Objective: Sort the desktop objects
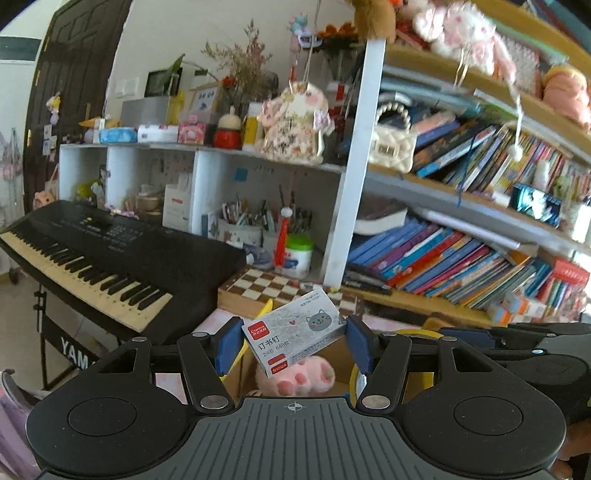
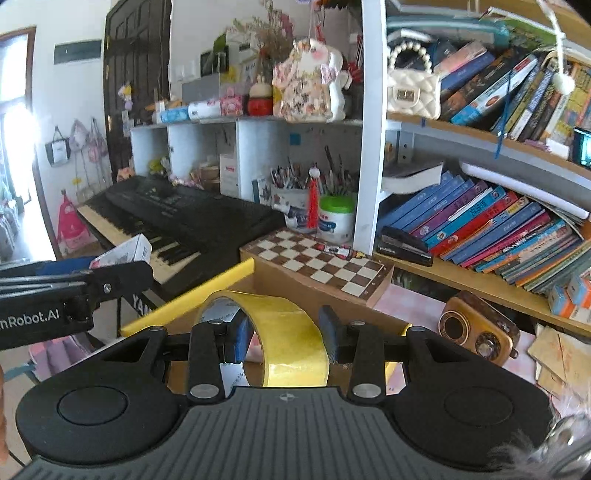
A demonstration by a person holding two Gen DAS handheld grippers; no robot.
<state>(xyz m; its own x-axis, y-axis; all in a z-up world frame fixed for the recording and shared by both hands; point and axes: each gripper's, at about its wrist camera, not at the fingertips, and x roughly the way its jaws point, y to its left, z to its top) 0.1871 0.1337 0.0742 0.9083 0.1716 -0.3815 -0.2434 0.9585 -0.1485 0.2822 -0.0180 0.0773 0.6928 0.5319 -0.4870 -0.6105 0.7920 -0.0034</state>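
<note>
Pink desk, chessboard box, retro radio

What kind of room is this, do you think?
Probably a child's bedroom or study at home: a keyboard stands beside a desk, shelves are crammed with books, and plush toys sit on top.

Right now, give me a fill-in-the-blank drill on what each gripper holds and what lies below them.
1. The left gripper is shut on a box of ____ with a cat drawing.
2. The right gripper grips a roll of ____ tape.
3. Under the left gripper lies a pink plush ____ in the cardboard box.
4. Behind that box stands a ____ board.

Missing words: staples; yellow; paw; chess
</note>
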